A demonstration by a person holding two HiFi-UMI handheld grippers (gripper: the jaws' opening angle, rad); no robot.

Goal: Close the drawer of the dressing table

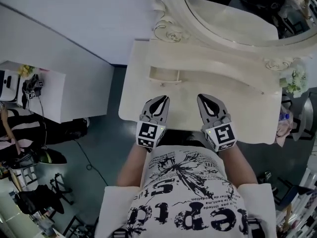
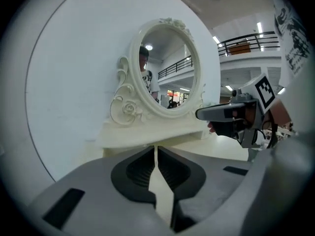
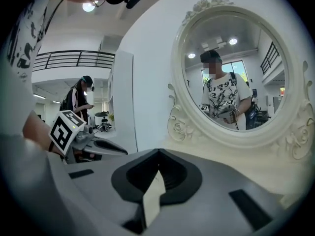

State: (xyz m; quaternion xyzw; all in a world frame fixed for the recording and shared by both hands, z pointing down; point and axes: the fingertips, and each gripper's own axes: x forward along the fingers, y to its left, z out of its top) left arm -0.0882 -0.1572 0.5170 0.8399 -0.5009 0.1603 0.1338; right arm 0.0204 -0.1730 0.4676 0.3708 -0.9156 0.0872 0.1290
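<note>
The cream dressing table (image 1: 133,100) fills the middle of the head view, its oval mirror (image 1: 233,14) at the back. A small drawer (image 1: 166,75) in the raised shelf at the back left stands pulled out. My left gripper (image 1: 161,99) and right gripper (image 1: 204,98) hover side by side over the table's front part, both shut and holding nothing, short of the drawer. In the left gripper view the left gripper (image 2: 156,149) points at the shelf under the mirror (image 2: 165,68), with the right gripper (image 2: 226,113) beside it. The right gripper (image 3: 158,154) faces the mirror (image 3: 236,77).
A white wall panel (image 1: 74,24) runs behind the table. A white side desk (image 1: 49,95) with small items stands to the left, with black gear on the floor below. Flowers (image 1: 294,81) sit at the table's right end. A person (image 3: 78,100) stands in the background.
</note>
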